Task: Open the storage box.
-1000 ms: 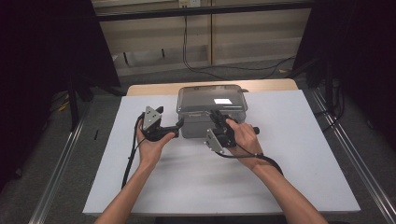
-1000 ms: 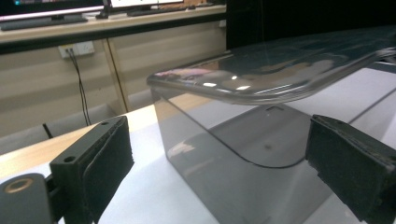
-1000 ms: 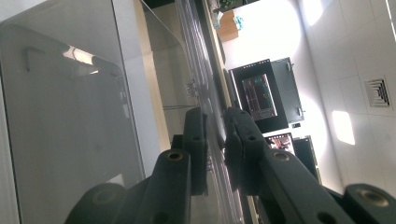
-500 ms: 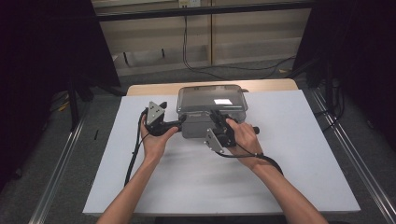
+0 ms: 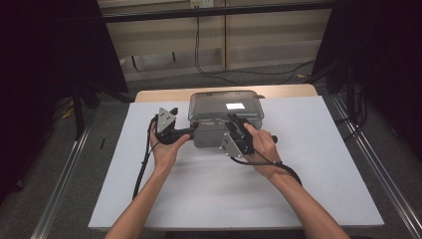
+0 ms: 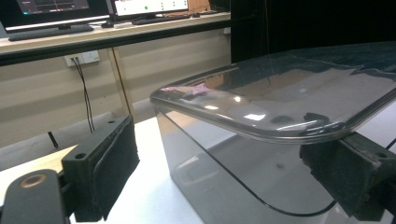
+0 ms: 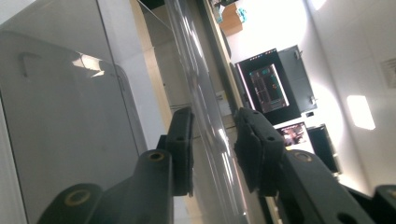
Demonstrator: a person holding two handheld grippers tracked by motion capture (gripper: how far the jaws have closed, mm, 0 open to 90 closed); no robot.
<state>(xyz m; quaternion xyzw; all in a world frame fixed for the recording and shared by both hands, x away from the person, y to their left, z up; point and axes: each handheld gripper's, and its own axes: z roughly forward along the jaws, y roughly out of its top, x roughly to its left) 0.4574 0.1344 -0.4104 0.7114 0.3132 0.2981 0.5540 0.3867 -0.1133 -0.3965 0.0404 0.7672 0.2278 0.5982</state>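
white tabletop (image 5: 199,194) bears clear lidded box (image 5: 225,107); left tongs (image 5: 191,133) wide; right tongs (image 5: 238,130) just parting astride its lid rim

The lidded container (image 5: 225,119) is positioned on the white board (image 5: 308,189), at its far middle. The board is laid on the table (image 5: 164,94), whose far edge is exposed behind it. The left gripper (image 5: 185,132) is located at the container's left side, the right gripper (image 5: 234,122) at its near right edge. Cables (image 5: 209,64) are routed across the floor beyond the table.
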